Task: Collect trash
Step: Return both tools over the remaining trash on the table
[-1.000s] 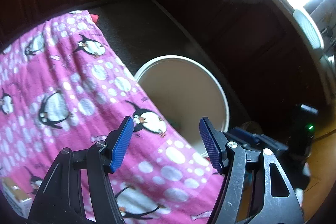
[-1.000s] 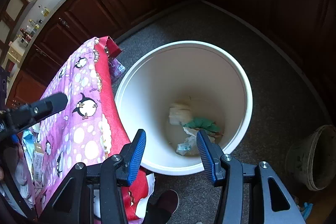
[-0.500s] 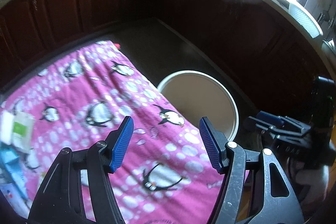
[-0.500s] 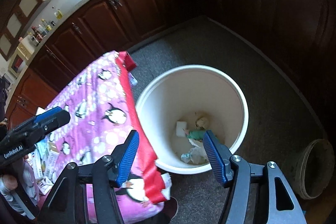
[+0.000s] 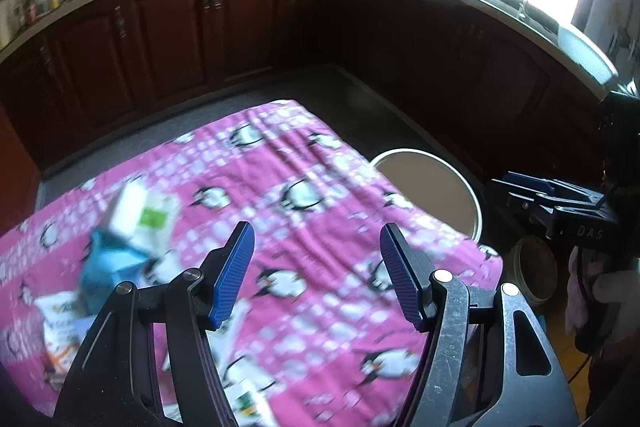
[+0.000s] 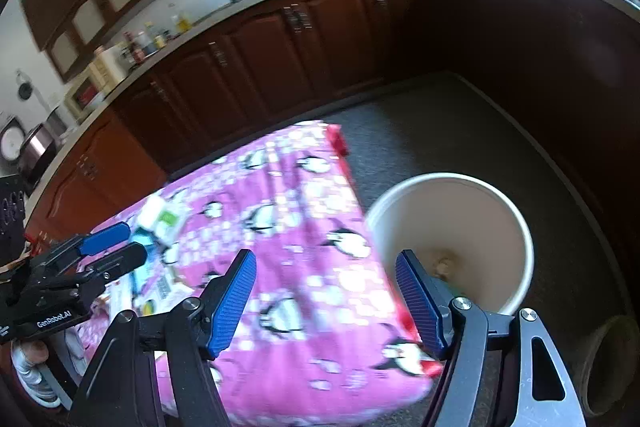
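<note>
Kitchen scene, both wrist views, some motion blur. Left gripper (image 5: 316, 273) and right gripper (image 6: 324, 297) both with jaws wide apart, nothing between them, above the tabletop (image 5: 320, 187) under its pink penguin-print cloth. Trash clustered at the tabletop's left end: a white-and-green packet (image 5: 146, 215) overlapping a blue wrapper (image 5: 110, 267), a white-and-orange pouch (image 5: 60, 331) near the edge, further paper scraps (image 5: 244, 395) at the near edge. Likely light, thin, crinkly and easily crushed; slippery film probable; best taken by a raised edge or corner rather than flat against the cloth, which is soft and may bunch up into the jaws. White bin (image 6: 452, 239) on the floor touching or just beside the tabletop's right end, some refuse visible at its bottom. Smaller grey pot (image 6: 612, 363) on the floor near the bin. Path from trash to bin across the cloth apparently unobstructed; dark wooden cabinets (image 5: 180, 27) well apart behind.
</note>
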The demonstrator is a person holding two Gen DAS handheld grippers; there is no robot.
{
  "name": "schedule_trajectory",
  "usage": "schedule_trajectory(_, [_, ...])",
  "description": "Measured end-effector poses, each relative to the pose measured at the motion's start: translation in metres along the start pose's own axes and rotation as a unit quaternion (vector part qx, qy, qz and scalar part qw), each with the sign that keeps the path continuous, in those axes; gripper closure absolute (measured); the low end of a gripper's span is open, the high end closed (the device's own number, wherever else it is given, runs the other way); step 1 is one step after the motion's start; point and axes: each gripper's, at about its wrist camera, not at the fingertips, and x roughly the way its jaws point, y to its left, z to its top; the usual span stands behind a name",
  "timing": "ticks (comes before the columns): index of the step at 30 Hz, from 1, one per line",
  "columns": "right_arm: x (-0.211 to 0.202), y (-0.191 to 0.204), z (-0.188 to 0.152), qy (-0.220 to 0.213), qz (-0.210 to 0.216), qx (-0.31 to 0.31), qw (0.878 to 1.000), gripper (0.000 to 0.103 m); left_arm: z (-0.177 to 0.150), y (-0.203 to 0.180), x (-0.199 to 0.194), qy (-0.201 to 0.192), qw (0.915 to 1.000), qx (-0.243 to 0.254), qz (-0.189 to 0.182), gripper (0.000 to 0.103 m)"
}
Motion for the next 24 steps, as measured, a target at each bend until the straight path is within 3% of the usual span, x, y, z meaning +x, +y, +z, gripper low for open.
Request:
schedule_trajectory(10, [0.019, 0.096, 0.000, 0.010, 0.062, -0.076, 0.995, 0.033, -0.042, 0.083, -0.054, -0.007, 0.9951, -0.080, 0.059, 0.039])
schedule_trajectory(14, [0.027, 0.131, -0.001, 0.011, 0.089, -0.096, 0.991, 0.024, -0.060, 0.121, -0.083, -0.021, 0.9904, -0.114, 0.075, 0.039])
schedule_trajectory(17, [0.038, 0.150, -0.004, 0.021, 0.109, -0.103, 0.989, 0.024, -0.072, 0.147, -0.105, -0.032, 0.9861, -0.135, 0.092, 0.033])
schedule_trajectory(24, [0.073, 0.179, -0.012, 0.061, 0.132, -0.110, 0.983, 0.022, -0.099, 0.196, -0.141, -0.045, 0.9769, -0.173, 0.117, 0.032])
